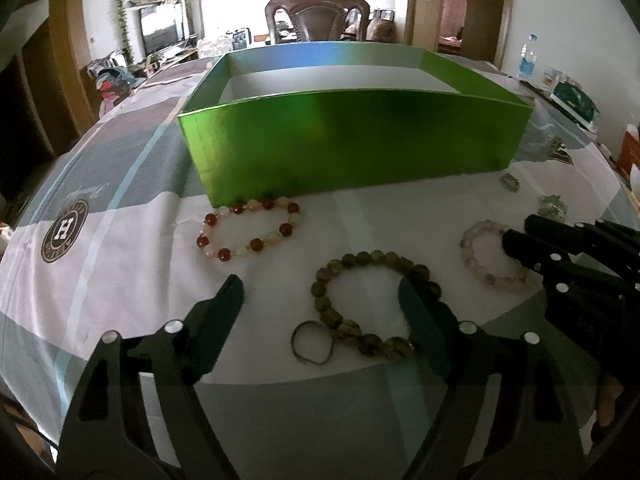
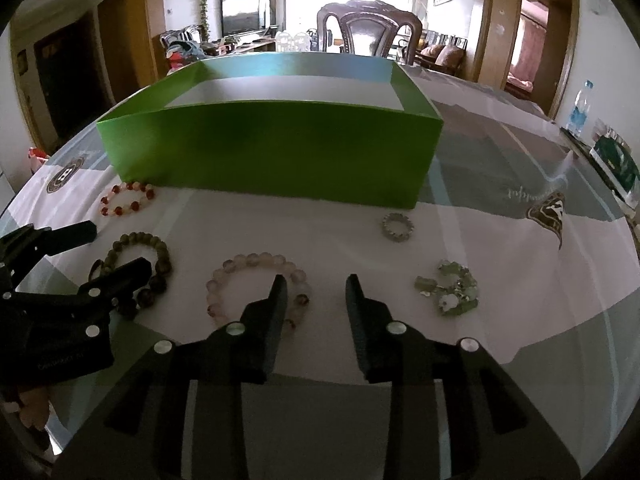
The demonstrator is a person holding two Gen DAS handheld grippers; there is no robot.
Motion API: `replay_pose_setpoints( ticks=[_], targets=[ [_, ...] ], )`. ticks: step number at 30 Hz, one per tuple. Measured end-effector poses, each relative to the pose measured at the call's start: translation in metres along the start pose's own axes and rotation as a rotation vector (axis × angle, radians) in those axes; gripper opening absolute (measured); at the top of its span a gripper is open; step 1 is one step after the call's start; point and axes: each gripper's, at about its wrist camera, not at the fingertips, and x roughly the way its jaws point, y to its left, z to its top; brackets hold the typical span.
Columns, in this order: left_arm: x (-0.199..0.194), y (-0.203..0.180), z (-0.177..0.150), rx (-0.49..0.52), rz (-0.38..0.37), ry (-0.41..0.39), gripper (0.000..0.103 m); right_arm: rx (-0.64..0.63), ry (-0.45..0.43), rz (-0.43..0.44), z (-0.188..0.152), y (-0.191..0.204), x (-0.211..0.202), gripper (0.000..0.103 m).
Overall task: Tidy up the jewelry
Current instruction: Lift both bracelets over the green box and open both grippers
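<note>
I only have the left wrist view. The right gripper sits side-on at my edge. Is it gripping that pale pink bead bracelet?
Observer: No. In the right wrist view the right gripper stands open with nothing between its pads. The pale pink bead bracelet lies flat on the cloth, and only the gripper's left finger overlaps its right side.
Operator: What lies to the right of that gripper?
Observer: A pale green stone-chip bracelet, apart from the gripper.
Operator: Anything nearer the shiny green cardboard box?
Observer: A small silver beaded ring lies just in front of the box's right front corner, not touching it.
</note>
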Motion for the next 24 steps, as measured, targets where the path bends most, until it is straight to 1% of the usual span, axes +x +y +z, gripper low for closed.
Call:
replay_pose_setpoints(
  ticks=[1, 2, 3, 4, 6, 7, 11, 15, 17, 20, 24],
  targets=[
    [-0.001, -0.001, 0.000, 0.007, -0.008, -0.004, 0.072, 0.001, 0.000, 0.001, 0.000, 0.000, 0.000, 0.032],
    [-0.001, -0.002, -0.001, 0.015, -0.015, -0.009, 0.064, 0.005, 0.001, 0.010, 0.000, -0.001, 0.000, 0.030],
    [-0.003, -0.003, -0.001, 0.022, -0.021, -0.015, 0.052, 0.007, 0.002, 0.020, 0.000, -0.002, 0.000, 0.028],
    [-0.004, -0.004, -0.001, 0.024, -0.024, -0.016, 0.046, 0.007, 0.002, 0.031, 0.000, -0.002, 0.000, 0.023],
    [-0.005, -0.005, 0.000, 0.024, -0.034, -0.007, 0.016, -0.002, 0.000, 0.045, -0.001, -0.002, -0.001, 0.014],
    [-0.006, -0.005, 0.001, 0.023, -0.041, 0.002, 0.009, -0.007, -0.002, 0.047, -0.001, -0.001, -0.001, 0.012],
    [-0.008, -0.003, 0.003, 0.009, -0.039, 0.029, 0.008, -0.001, 0.003, 0.056, -0.002, -0.002, -0.001, 0.008],
    [-0.027, 0.000, 0.012, 0.011, -0.034, -0.011, 0.008, 0.055, 0.011, 0.105, 0.002, -0.008, -0.004, 0.008],
    [-0.038, 0.002, 0.018, 0.012, -0.034, -0.032, 0.008, 0.064, -0.009, 0.122, 0.006, -0.008, -0.013, 0.008],
    [-0.060, 0.005, 0.030, 0.013, -0.037, -0.079, 0.008, 0.036, -0.071, 0.127, 0.019, -0.002, -0.037, 0.008],
    [-0.079, 0.011, 0.047, 0.004, -0.046, -0.118, 0.008, -0.001, -0.143, 0.131, 0.042, 0.005, -0.066, 0.008]
  ],
)
